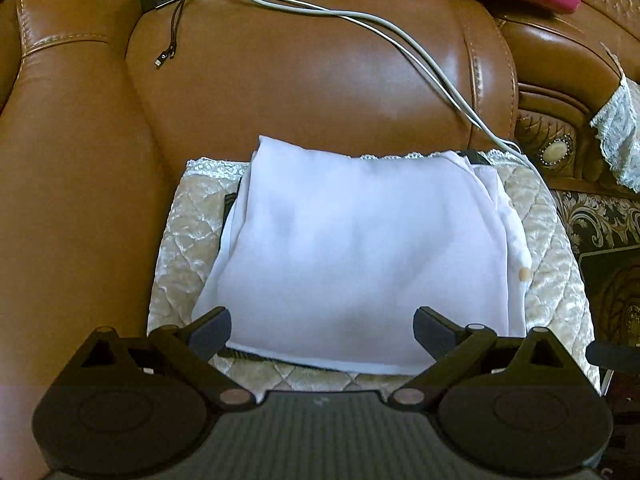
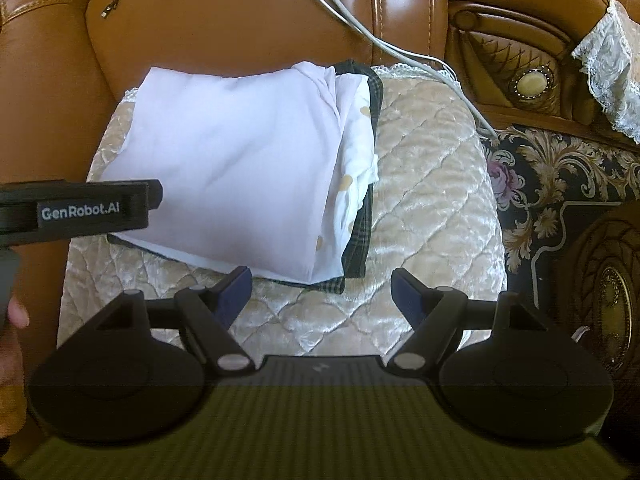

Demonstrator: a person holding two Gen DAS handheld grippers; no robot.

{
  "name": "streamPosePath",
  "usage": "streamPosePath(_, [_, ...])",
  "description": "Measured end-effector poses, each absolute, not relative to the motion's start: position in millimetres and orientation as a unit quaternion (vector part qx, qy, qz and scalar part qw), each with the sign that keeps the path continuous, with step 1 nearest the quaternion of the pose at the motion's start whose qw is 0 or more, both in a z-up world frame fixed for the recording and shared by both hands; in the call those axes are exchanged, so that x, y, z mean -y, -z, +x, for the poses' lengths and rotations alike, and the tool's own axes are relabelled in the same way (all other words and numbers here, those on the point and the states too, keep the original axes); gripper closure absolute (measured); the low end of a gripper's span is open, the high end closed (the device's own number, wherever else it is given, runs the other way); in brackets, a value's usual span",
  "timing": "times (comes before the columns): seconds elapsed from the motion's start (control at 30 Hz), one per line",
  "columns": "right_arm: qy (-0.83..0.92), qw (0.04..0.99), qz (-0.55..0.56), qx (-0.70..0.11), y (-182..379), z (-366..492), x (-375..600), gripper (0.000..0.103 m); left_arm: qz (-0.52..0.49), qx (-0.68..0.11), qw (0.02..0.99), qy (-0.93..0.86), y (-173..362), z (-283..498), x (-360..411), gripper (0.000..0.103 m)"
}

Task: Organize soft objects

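I see a folded stack of soft cloth (image 1: 360, 248) lying on the cream quilted seat pad (image 1: 188, 216) of a tan leather sofa (image 1: 300, 72). The top piece is a smooth, plain white fabric (image 2: 236, 168), folded into a rough rectangle with only slight ripples. Along its right edge a second white layer with pale tan dots (image 2: 352, 172) peeks out, and under both lies a dark checked cloth (image 2: 360, 248) that shows as a thin border at the right and near edges. The stack sits toward the left and far part of the pad, leaving the quilted surface bare on the right.

My left gripper (image 1: 322, 328) hovers over the near edge of the stack, jaws wide apart, pads clear of the fabric with nothing gripped. My right gripper (image 2: 322, 292) hangs over the near right corner of the stack, jaws also spread wide and empty; its left finger (image 2: 234, 292) overlaps the near edge of the stack in view, though I cannot tell if it touches.

White cables (image 1: 400, 40) trail across the sofa back down toward the pad's far right corner.
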State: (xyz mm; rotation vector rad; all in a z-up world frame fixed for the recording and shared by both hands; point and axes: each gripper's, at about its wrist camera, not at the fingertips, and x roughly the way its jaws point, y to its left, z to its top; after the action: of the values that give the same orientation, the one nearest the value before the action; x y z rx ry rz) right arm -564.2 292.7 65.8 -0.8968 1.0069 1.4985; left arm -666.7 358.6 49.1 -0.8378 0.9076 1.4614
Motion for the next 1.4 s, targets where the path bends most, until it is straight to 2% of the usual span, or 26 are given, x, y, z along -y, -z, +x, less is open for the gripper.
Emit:
streamPosePath(0.87, [-0.678,0.511,-0.373,-0.375,-62.6,-583.2,-240.4,0.019,-0.361,-0.361,0.572,-0.642,-39.9,-682.2,-293.5,0.003])
streamPosePath(1.4, [-0.693,0.524,-0.381,-0.316,-61.1,-591.0,-214.0,0.019,-0.352,-0.325,0.594,-0.647,-33.1,-684.8,-259.9,0.003])
